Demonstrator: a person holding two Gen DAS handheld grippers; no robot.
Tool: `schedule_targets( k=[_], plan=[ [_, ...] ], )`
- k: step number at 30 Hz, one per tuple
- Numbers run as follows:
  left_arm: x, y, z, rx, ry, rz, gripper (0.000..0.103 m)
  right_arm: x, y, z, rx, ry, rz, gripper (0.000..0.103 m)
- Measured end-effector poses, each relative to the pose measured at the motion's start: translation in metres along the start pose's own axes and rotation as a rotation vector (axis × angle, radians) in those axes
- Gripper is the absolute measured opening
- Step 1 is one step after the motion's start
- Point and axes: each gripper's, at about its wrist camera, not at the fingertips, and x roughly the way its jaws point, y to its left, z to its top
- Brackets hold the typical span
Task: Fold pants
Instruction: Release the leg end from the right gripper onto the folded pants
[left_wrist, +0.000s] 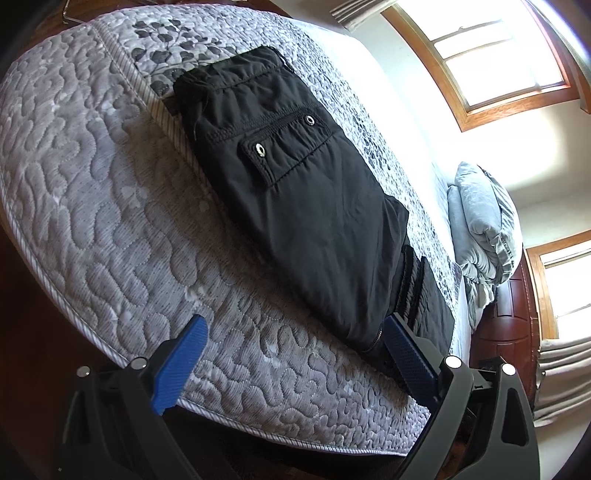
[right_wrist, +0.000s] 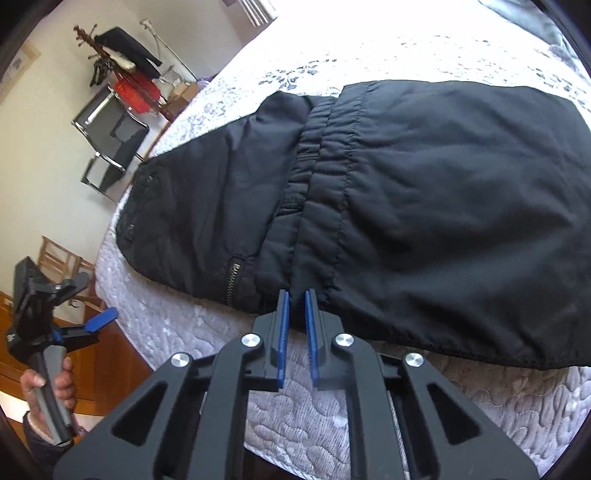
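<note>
Left blue-padded gripper (left_wrist: 293, 334) gaped wide, empty, at the hem | right blue-padded gripper (right_wrist: 296, 297) nearly closed, holding nothing, touching the fold edge | black quilted pants (left_wrist: 291, 184) lay folded on grey quilted mattress (left_wrist: 110, 221) | likely final fold (next: grasp an edge).

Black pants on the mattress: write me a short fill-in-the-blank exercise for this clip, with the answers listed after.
1. The pants lie folded on a quilted ____ mattress.
2. The left gripper has its jaws wide ____.
3. The right gripper points its nearly closed blue fingertips at the pants' near ____.
4. The flap pocket carries two metal ____.

Answers: grey; open; edge; snaps
</note>
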Motion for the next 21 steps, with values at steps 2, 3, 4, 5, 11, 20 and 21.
schedule_targets(
  k=[2,3,4,5,11,20,21],
  plan=[
    [0.001,0.001,0.007,-0.005,-0.011,0.006,0.097,-0.007,-0.004,0.000,0.024,-0.001,0.033,0.018],
    [0.001,0.003,0.011,-0.012,-0.019,0.010,0.097,-0.011,-0.005,0.000,0.033,-0.007,0.049,0.021],
    [0.000,0.005,0.015,-0.021,-0.029,0.011,0.097,-0.018,-0.007,0.000,0.039,-0.022,0.052,0.021],
    [-0.001,0.009,0.021,-0.039,-0.049,0.012,0.097,-0.025,-0.009,0.000,0.040,-0.036,0.051,0.021],
    [0.000,0.035,0.052,-0.180,-0.127,-0.034,0.097,-0.078,-0.046,-0.002,0.137,-0.143,0.077,0.022],
    [0.025,0.072,0.091,-0.346,-0.150,-0.170,0.096,-0.143,-0.142,-0.021,0.357,-0.276,-0.027,0.034],
    [0.027,0.075,0.094,-0.362,-0.148,-0.193,0.096,-0.147,-0.150,-0.025,0.376,-0.283,-0.041,0.034]
  ],
)
